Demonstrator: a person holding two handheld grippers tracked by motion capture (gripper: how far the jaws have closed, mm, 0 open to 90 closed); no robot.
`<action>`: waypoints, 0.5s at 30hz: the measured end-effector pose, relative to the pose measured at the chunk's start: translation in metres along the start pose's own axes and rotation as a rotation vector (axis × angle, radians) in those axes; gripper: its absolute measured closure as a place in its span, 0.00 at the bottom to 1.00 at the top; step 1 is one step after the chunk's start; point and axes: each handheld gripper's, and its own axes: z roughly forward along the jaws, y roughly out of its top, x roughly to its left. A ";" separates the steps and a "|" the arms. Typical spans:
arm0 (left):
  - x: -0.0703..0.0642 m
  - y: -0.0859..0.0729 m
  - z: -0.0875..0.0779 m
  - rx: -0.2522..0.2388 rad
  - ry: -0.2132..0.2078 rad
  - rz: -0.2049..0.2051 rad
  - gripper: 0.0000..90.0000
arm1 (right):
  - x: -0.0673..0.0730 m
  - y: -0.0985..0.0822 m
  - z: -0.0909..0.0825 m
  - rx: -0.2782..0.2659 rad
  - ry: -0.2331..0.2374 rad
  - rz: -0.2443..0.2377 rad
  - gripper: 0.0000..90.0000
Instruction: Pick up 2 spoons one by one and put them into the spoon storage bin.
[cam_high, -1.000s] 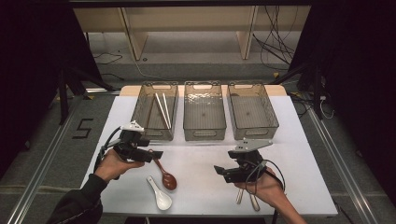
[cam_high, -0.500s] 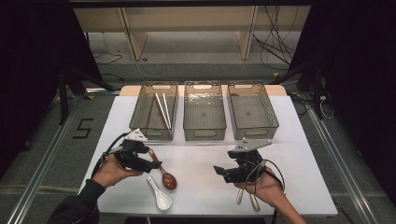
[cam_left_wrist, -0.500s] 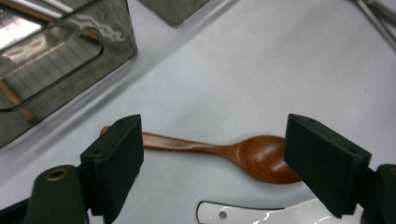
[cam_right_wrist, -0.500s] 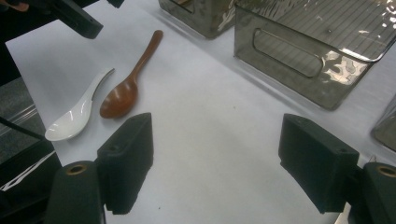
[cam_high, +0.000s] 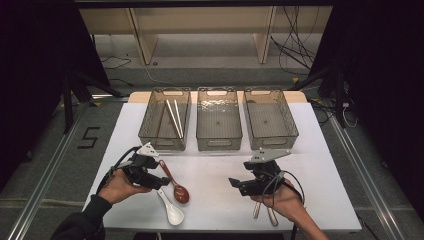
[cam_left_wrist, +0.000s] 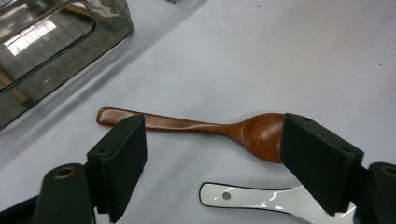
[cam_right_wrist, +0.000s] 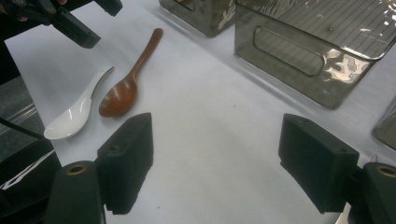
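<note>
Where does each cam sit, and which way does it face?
High view: above the person's side, looking forward and down at the table and three bins; both forearms enter from below.
Left gripper view: rides the left hand-held gripper, looking down at the wooden spoon; its jaws stand apart.
Right gripper view: rides the right hand-held gripper, facing across the table.
Shared: wooden spoon and white spoon in all three.

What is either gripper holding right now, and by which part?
Nothing. The left gripper hangs open over the wooden spoon; the right gripper is open above bare table.
</note>
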 end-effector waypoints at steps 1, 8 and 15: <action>0.000 0.000 0.000 0.005 0.001 0.011 0.27 | 0.000 0.000 0.000 0.000 -0.001 -0.001 0.31; -0.006 -0.006 0.000 0.043 -0.027 0.061 0.50 | 0.001 0.000 0.001 0.003 -0.003 -0.003 0.31; -0.012 -0.010 0.009 0.084 -0.051 0.107 0.81 | 0.005 0.001 0.001 0.009 -0.004 -0.014 0.31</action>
